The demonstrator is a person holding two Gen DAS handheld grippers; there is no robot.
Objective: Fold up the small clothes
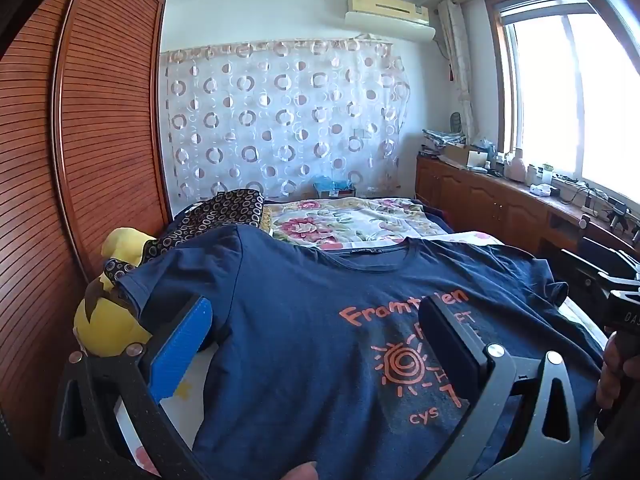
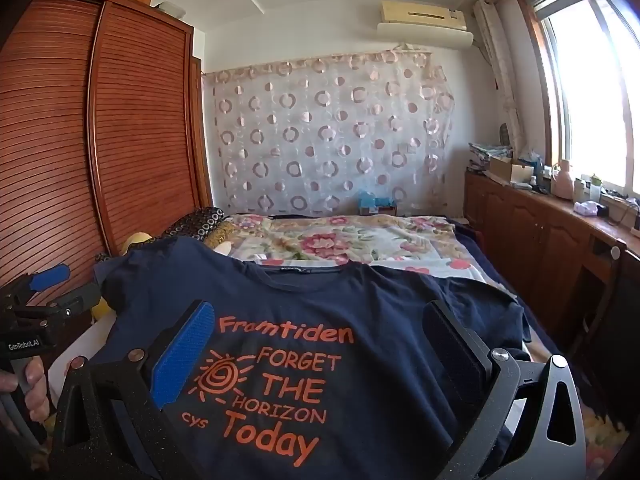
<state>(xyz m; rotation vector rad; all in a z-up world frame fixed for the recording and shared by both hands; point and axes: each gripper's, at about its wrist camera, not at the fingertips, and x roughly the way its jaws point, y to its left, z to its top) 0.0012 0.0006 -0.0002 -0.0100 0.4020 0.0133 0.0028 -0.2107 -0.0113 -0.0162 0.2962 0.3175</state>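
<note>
Two grippers hover low over a navy T-shirt (image 2: 360, 320), both with fingers spread wide and pinching nothing. Left gripper (image 1: 320, 344): blue pad over the shirt's left sleeve edge, black finger over the orange print. Right gripper (image 2: 324, 344): fingers straddle the print, "Framtiden FORGET THE HORIZON Today". Shirt lies face up, flat, collar pointing away, on the near part of the bed (image 2: 460, 268). Floral blanket (image 2: 340, 240) beyond the collar. Yellow plush toy (image 1: 104, 324) just left of the sleeve, against the slatted wardrobe (image 1: 100, 120). Open cardboard box (image 2: 514, 170) on the window-side cabinet (image 2: 520, 216); contents cannot be made out.
</note>
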